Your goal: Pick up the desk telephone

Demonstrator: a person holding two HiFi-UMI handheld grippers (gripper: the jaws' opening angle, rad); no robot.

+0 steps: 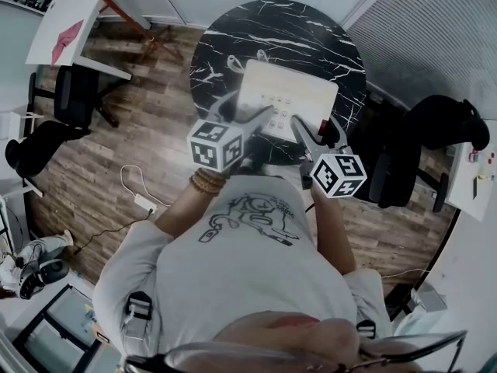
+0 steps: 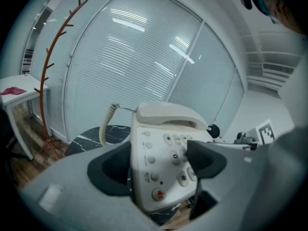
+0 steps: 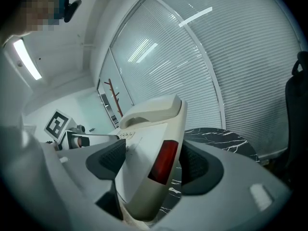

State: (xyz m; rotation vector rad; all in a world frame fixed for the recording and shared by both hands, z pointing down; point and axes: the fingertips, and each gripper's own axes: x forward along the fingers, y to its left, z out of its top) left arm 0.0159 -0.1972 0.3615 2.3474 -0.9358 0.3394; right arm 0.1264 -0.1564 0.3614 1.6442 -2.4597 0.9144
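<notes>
A round black marble table (image 1: 311,29) stands on wood-plank floor (image 1: 85,169), beside slatted blinds (image 2: 144,47) and a white desk (image 1: 81,6).

readable: "0" on one key (image 2: 174,156) of desk telephone (image 2: 156,177) | other key print: too blurred

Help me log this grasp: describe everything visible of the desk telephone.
The desk telephone is cream plastic, with a handset resting in its cradle at the far end, a coiled cord, round keys, one red button and a dark red side panel. The left tool and right tool each clamp its near end, holding it tilted over the black marbled table.
</notes>
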